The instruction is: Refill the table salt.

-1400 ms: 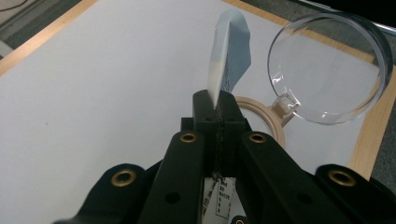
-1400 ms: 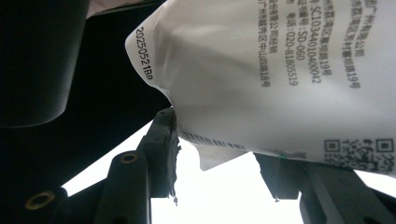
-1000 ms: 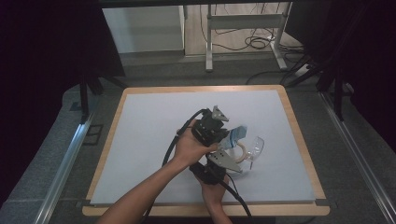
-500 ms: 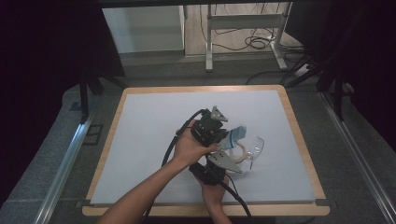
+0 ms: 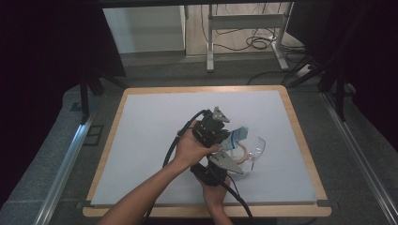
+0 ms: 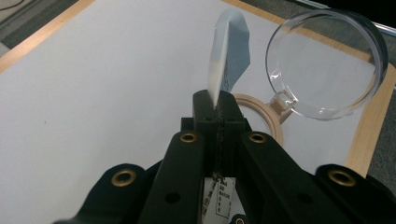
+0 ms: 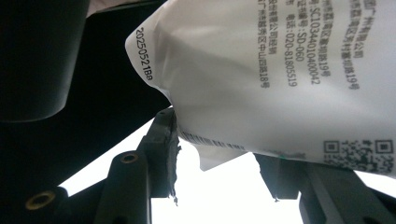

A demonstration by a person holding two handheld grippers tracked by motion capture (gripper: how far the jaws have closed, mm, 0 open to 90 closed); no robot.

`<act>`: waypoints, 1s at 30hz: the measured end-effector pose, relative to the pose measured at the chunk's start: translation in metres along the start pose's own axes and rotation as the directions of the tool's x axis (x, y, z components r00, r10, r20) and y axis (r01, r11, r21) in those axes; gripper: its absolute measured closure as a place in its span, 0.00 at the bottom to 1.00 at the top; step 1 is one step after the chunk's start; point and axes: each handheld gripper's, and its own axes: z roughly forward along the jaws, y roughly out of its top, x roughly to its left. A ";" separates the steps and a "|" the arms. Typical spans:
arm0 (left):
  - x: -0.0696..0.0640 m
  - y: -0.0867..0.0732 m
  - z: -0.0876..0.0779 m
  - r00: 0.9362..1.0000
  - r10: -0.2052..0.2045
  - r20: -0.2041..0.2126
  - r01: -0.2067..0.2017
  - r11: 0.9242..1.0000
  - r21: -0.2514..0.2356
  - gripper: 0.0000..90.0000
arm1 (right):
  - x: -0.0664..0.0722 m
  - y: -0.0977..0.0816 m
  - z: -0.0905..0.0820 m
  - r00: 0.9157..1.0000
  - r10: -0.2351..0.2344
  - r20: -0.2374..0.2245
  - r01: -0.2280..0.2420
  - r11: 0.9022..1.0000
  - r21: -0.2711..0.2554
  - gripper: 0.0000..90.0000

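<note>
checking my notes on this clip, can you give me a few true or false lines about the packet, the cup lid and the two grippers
1. The left gripper is shut on the packet. True.
2. The clear round lid lies flat on the floor. False: it stands hinged open above a tan ring, over the white tabletop.
3. The packet carries printed text and a QR code. True.
4. The right gripper has its jaws pressed together on nothing. False: its jaws stand apart, with the packet's lower edge between them; whether the pads press it I cannot tell.
5. Both hands work at the table's far left corner. False: they are near its middle, toward the near edge.
</note>
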 end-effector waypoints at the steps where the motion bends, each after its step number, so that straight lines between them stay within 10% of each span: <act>1: 0.000 0.000 0.000 1.000 0.003 0.000 -0.003 1.000 0.003 1.00 | 0.000 0.000 0.000 1.000 0.001 -0.001 -0.001 1.000 0.000 0.59; 30: -0.003 0.005 0.004 1.000 0.018 -0.001 -0.018 1.000 0.020 1.00 | -0.003 0.002 -0.001 1.000 0.008 0.009 -0.008 1.000 -0.011 0.59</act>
